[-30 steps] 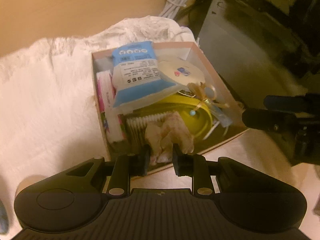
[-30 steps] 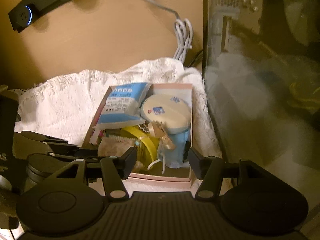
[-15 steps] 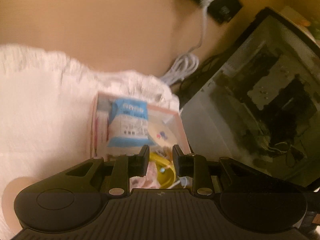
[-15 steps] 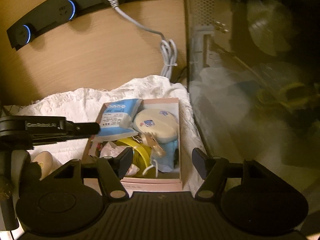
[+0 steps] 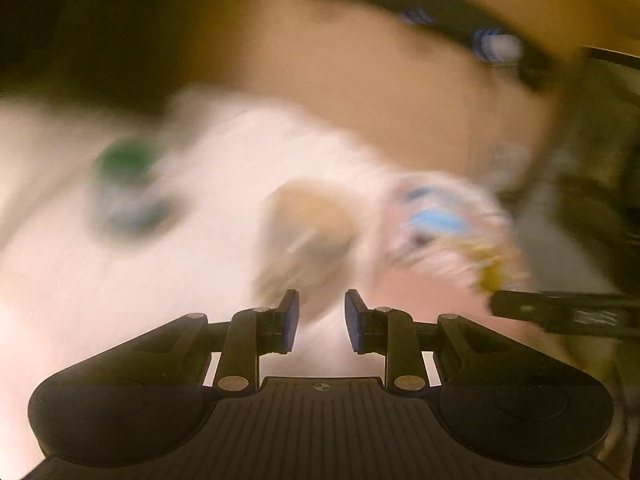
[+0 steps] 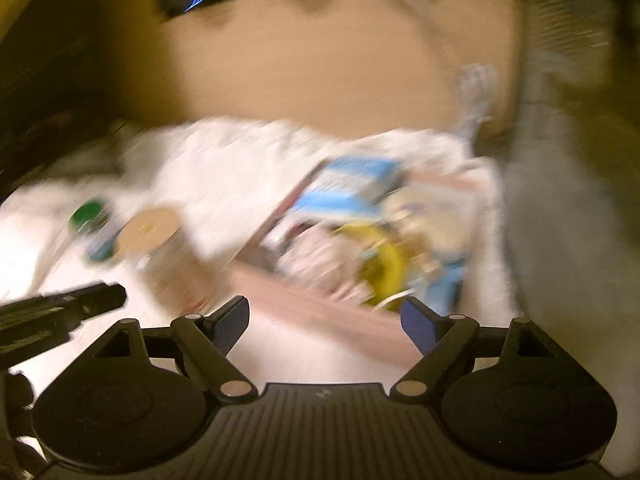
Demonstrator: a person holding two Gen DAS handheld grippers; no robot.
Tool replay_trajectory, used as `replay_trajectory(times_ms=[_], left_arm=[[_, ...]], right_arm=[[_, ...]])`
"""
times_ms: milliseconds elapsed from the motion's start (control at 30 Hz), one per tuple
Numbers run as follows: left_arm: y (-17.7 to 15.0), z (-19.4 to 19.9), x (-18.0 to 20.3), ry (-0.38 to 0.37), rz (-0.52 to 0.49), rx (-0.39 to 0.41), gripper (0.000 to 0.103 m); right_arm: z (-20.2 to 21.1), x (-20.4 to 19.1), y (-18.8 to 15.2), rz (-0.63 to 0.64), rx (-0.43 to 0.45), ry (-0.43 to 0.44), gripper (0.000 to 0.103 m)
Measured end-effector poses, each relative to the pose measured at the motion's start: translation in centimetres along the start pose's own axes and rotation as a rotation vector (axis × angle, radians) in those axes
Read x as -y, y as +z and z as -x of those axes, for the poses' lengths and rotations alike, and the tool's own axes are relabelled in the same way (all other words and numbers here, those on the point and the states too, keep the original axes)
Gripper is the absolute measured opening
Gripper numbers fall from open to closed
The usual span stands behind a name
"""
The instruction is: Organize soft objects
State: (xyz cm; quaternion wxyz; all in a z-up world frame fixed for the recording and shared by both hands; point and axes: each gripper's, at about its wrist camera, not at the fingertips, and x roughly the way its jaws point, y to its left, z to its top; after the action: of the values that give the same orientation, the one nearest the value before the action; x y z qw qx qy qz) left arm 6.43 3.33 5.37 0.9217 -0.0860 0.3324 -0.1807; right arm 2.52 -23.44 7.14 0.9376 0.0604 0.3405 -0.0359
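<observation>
Both views blurred. Left gripper (image 5: 321,322) narrow, nothing between jaws; right gripper (image 6: 325,324) wide, jaws just opening, empty. Box (image 6: 320,304) of soft items centre frame, cup (image 6: 154,228) left. Risk: hasty reach knocks cup.

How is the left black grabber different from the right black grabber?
The left black gripper has its jaws close together; the right black gripper has them wide, and they have just been opening. The left one faces the white cloth near a blurry tan can; the right one faces the pink cardboard box. Both are empty, with nothing between their jaws.
</observation>
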Motion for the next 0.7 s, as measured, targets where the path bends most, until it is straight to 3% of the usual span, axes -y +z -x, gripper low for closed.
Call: replay_trajectory(times_ms=[133, 267, 300, 333, 400, 700], left_arm=[[-3.5, 0.4, 0.4, 0.170, 0.030, 0.009, 0.028], [-6.0, 0.3, 1.7, 0.258, 0.038, -0.019, 0.028], [-6.5, 0.2, 2.0, 0.271, 0.031, -0.030, 0.028], [-7.0, 0.2, 2.3, 0.285, 0.018, -0.037, 0.028], [-7.7, 0.4, 3.0, 0.318, -0.032, -0.010, 0.029], [-9.3, 0.1, 5.8, 0.427, -0.089, 0.028, 0.030]], right_arm=[[-3.2, -1.3, -2.5, 0.086, -0.079, 0.112, 0.085], [-6.4, -2.3, -4.7, 0.136, -0.157, 0.173, 0.086], [-7.0, -2.3, -5.2, 0.150, -0.162, 0.176, 0.091], [-6.8, -2.7, -5.8, 0.190, -0.114, 0.167, 0.094], [-7.1, -3.2, -6.7, 0.240, -0.111, 0.124, 0.103], [-7.0, -2.4, -7.4, 0.245, -0.049, 0.126, 0.103]])
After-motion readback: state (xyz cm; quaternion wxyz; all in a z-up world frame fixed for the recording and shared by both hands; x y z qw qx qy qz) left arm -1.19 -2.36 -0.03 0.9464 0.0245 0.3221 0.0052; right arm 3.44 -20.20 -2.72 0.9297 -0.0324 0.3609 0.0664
